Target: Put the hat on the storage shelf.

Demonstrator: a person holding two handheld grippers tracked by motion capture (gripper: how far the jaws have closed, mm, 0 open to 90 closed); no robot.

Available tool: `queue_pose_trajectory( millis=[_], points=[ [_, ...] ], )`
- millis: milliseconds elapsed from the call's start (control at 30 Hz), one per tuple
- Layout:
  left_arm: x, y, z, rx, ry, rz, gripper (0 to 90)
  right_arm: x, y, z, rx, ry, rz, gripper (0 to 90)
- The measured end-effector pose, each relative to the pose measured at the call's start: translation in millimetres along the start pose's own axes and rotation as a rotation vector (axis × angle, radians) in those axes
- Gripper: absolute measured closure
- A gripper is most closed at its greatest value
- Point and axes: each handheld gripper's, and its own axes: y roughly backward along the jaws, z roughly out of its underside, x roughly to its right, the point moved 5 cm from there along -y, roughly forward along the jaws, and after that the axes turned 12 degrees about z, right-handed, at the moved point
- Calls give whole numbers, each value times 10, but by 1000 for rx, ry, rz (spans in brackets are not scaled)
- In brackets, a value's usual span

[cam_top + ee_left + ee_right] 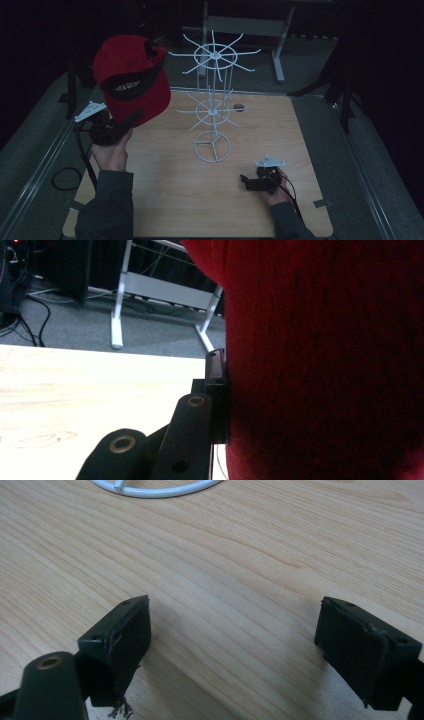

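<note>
Now the left hand-held gripper (pixel 112 129) clenches the red cap (pixel 131 80) aloft beside the white rack (pixel 214 107) — hanging step underway; next, the cap probably needs guiding onto a prong. The right hand-held gripper (pixel 235 630) rests released on the surface (pixel 165 195).

I see my right tongs (pixel 235 645) low over the desk (pixel 240 560), the two black jaws standing wide apart with nothing between them, just bare pale wood grain. Past them, at the top edge, curves the white ring base of the wire stand (pixel 155 490), resting on the desk
</note>
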Motion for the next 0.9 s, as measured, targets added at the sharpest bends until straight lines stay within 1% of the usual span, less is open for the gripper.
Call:
queue_pose_trajectory(
  millis=[233,500,600,667,733,900],
  points=[
    [50,-4,-83,21,6,21,841,1,-1,0,1,1,0,147],
    [103,-1,-162,32,-5,34,840,1,0,0,0,1,0,147],
    [131,-1,-186,36,-15,42,841,1,0,0,0,1,0,147],
    [163,-2,-194,32,-41,47,842,0,0,0,0,1,0,147],
    [202,-4,-198,32,-56,56,842,1,0,0,0,1,0,147],
    [259,-4,-222,47,-59,72,842,0,0,-1,0,0,0,147]
  ],
)
